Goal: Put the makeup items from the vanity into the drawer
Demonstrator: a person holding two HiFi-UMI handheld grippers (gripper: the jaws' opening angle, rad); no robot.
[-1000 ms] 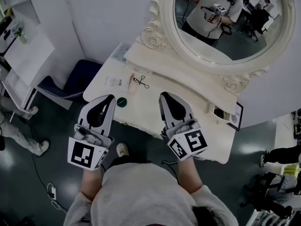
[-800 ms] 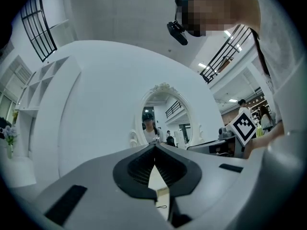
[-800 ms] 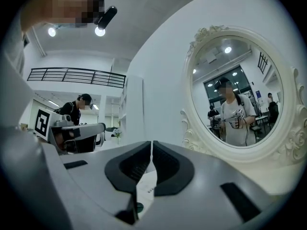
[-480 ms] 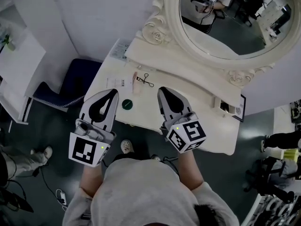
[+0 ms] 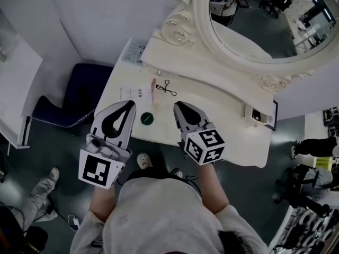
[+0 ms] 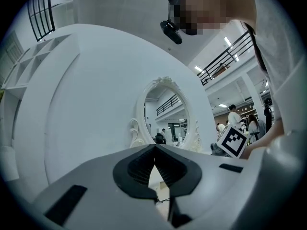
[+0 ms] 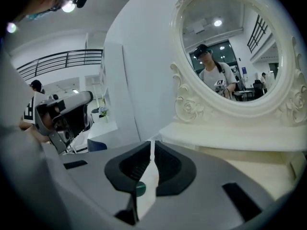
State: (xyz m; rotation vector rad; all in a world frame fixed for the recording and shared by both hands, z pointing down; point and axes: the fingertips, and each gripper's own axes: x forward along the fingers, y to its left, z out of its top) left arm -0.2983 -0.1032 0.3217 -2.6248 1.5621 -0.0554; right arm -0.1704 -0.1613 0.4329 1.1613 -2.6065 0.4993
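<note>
On the cream vanity top [image 5: 225, 128] lie a round green compact [image 5: 146, 118], a pink tube [image 5: 156, 97] and a black eyelash curler [image 5: 169, 87]. My left gripper [image 5: 129, 104] hangs over the vanity's front left edge, just left of the compact, jaws shut and empty. My right gripper [image 5: 177, 105] is over the top just right of the compact, also shut on nothing. In the right gripper view the green compact [image 7: 139, 189] shows low between the shut right gripper [image 7: 152, 142] jaws. The left gripper [image 6: 154, 146] points level at the mirror. No drawer is in view.
An oval mirror [image 5: 265, 20] in a carved frame stands at the back of the vanity. White cards [image 5: 135, 92] and a packet [image 5: 135, 52] lie at the left end, a small framed item [image 5: 263, 115] at the right. A navy seat [image 5: 79, 94] stands left of the table.
Both grippers have come lower and closer to the vanity's front edge, the right one more. Their jaws have stayed shut. The items on the top have not moved.
</note>
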